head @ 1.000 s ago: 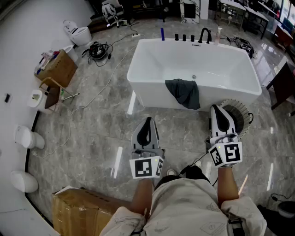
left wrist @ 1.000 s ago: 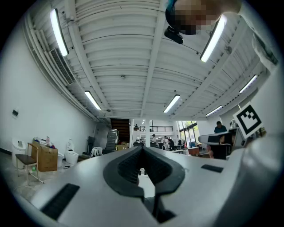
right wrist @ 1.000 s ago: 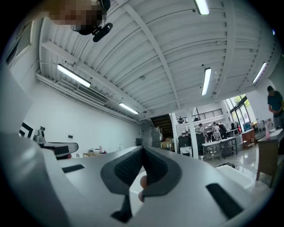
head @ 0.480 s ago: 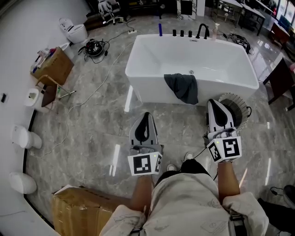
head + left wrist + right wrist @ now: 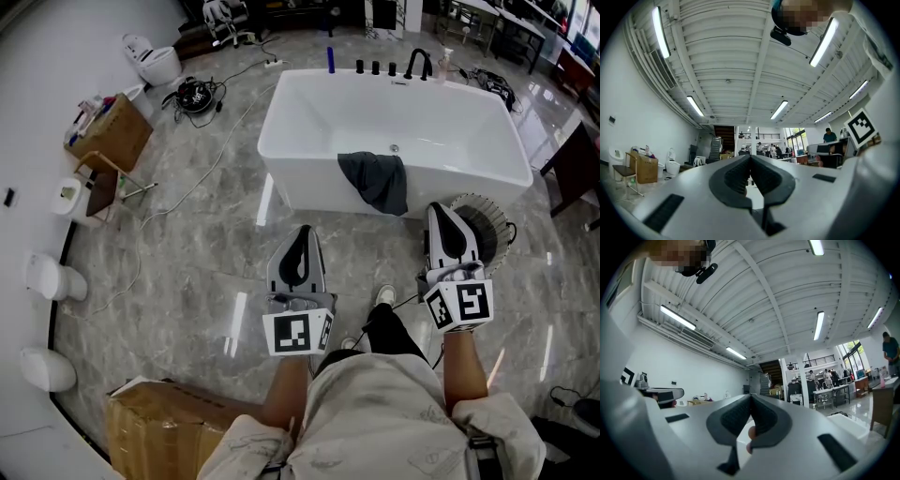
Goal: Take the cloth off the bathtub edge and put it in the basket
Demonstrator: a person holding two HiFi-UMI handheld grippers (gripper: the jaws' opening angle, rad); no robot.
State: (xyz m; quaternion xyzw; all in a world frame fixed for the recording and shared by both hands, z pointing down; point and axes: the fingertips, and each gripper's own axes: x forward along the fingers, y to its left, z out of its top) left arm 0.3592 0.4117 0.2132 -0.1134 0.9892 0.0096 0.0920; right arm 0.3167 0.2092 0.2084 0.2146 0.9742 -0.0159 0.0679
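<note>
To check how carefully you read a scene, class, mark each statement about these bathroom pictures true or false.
1. The dark cloth hangs over the near edge of the bathtub. True.
2. The cloth lies in the basket. False: it is draped on the tub edge.
3. The left gripper has its jaws together with nothing between them. True.
4. The right gripper grips the cloth. False: its jaws are shut and empty, and it is short of the tub.
5. The basket stands at the tub's left end in the head view. False: it stands on the floor by the right end, beside the right gripper.
</note>
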